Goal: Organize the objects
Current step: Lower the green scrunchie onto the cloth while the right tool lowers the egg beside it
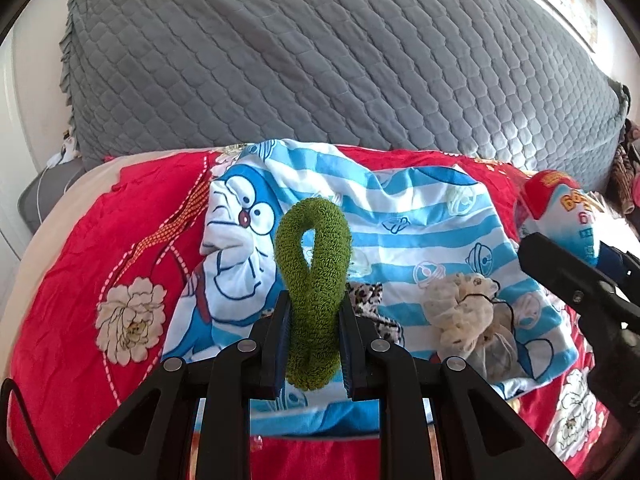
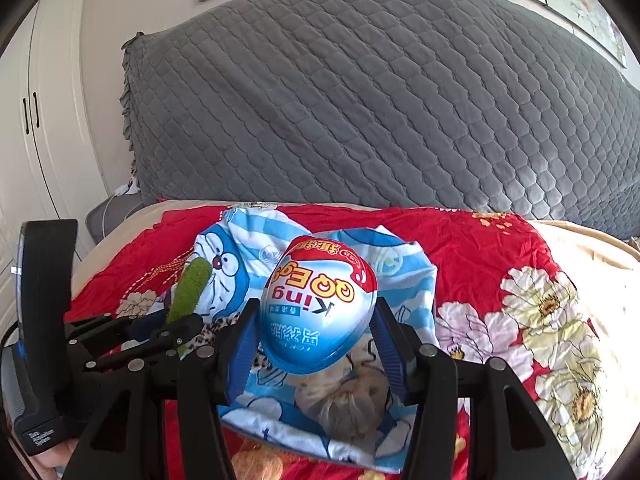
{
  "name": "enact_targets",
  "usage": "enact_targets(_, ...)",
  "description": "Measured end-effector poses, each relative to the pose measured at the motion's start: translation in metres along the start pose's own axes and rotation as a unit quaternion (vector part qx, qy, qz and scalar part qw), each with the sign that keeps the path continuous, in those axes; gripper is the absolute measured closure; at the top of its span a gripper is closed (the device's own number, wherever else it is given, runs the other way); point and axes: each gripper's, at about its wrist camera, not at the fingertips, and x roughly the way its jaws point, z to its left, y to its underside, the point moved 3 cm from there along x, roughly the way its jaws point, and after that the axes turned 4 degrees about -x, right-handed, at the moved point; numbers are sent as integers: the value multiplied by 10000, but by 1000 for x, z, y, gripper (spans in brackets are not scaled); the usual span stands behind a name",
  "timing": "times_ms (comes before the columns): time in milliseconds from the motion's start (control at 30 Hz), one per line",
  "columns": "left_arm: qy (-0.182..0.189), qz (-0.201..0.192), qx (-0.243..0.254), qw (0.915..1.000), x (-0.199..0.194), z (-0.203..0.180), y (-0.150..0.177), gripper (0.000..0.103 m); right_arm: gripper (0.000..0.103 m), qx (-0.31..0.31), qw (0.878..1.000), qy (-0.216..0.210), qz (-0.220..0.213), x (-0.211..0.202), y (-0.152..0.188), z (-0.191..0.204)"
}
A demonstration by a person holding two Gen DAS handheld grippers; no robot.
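My left gripper (image 1: 314, 312) is shut on a green terry hair tie (image 1: 314, 264), held upright above a blue-striped cartoon cloth (image 1: 420, 216). My right gripper (image 2: 316, 320) is shut on a blue, white and red toy egg (image 2: 318, 304), held above the same cloth (image 2: 248, 240). The egg also shows at the right edge of the left wrist view (image 1: 560, 208), and the green tie at the left of the right wrist view (image 2: 190, 288). A cream scrunchie (image 1: 460, 312) and a leopard-print scrunchie (image 1: 366, 300) lie on the cloth.
The cloth lies on a red floral bedspread (image 1: 80, 280). A large grey quilted headboard cushion (image 1: 280, 60) stands behind it. White wardrobe doors (image 2: 36, 120) are at the left.
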Motion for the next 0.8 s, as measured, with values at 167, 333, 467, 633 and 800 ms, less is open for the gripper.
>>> enact_targets(167, -23, 2, 55, 10000, 14, -2, -7, 81, 49, -140, 9999, 33, 21, 25, -1, -1)
enact_targets(333, -2, 10, 69, 10000, 32, -4, -12, 81, 49, -217, 9997, 82, 102, 49, 8, -5)
enact_targets(467, -19, 18, 26, 10000, 45, -5, -14, 81, 49, -211, 9997, 92, 106, 61, 12, -8)
enact_targets(633, -53, 46, 15, 10000, 59, -5, -11, 81, 49, -156, 9998, 35, 67, 69, 12, -11)
enact_targets(800, -113, 65, 46, 9999, 66, -8, -7, 81, 49, -125, 9999, 3, 54, 72, 12, -13)
